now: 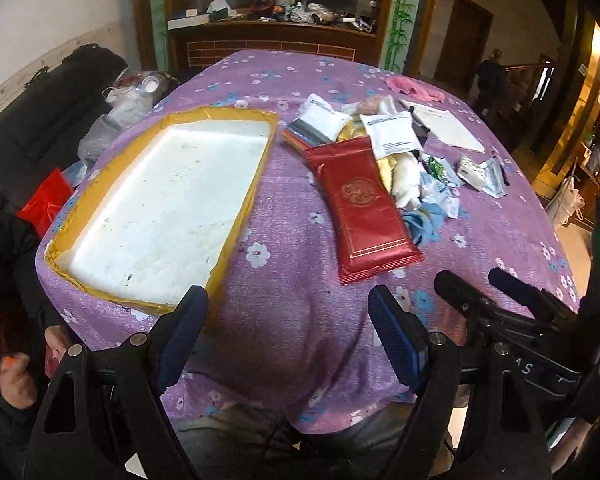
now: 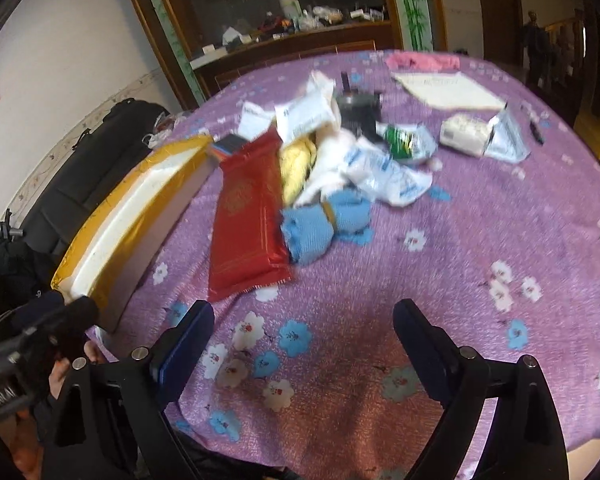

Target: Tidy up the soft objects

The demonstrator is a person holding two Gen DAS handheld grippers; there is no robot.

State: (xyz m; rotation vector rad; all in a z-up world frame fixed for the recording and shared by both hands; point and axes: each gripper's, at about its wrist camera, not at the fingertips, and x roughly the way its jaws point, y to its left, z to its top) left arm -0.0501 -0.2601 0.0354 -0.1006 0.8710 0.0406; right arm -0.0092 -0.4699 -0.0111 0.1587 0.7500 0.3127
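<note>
Left hand-held gripper (image 1: 288, 316) wide open and holding nothing above the purple flowered surface (image 1: 284, 240), right hand-held gripper (image 2: 304, 336) likewise spread and unladen, red pouch (image 1: 360, 208) beyond, heading a pile of soft packets (image 1: 416, 168), white foam tray (image 1: 168, 208) lying left.
</note>
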